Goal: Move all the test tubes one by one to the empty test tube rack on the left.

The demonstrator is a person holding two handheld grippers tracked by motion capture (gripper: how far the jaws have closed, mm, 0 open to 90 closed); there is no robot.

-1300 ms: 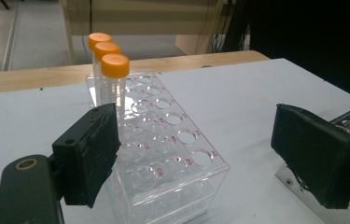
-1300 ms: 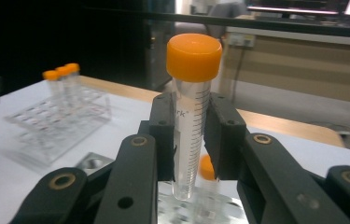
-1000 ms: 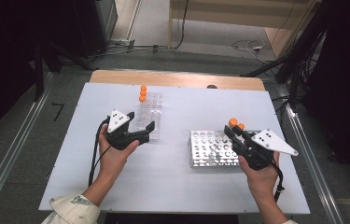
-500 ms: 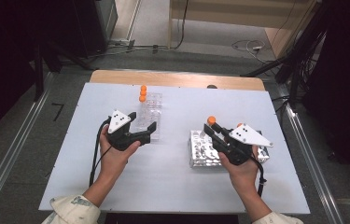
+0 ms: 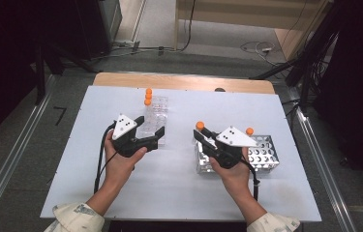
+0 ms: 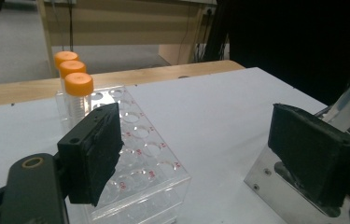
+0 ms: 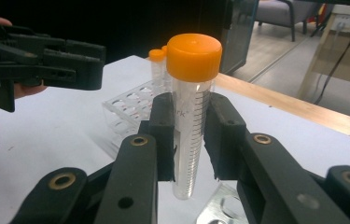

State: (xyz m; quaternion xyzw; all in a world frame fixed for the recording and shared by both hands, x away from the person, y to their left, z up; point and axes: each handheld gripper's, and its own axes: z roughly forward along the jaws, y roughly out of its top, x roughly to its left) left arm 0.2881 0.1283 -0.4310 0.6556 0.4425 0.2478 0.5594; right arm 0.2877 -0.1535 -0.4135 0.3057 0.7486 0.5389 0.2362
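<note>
My right gripper (image 5: 202, 134) is shut on a clear tube with an orange cap (image 5: 200, 125), held upright above the left end of a metal rack (image 5: 264, 155). In the right gripper view the tube (image 7: 192, 93) stands between both pads (image 7: 163, 135). One more orange-capped tube (image 5: 249, 131) stands in the metal rack. My left gripper (image 5: 150, 127) is open at the near end of a clear plastic rack (image 5: 156, 112). Its jaws straddle the clear rack's (image 6: 140, 158) corner without touching it. Three orange-capped tubes (image 5: 148, 96) stand at that rack's far end.
The white table top (image 5: 179, 183) has bare room in front of both racks and between them. A wooden strip (image 5: 184, 82) runs along the far edge. Metal rails (image 5: 9, 164) flank the table, with cables on the floor beyond.
My right gripper has carried the tube leftwards, from over the right part of the metal rack to its left end. The left gripper has stayed in place.
</note>
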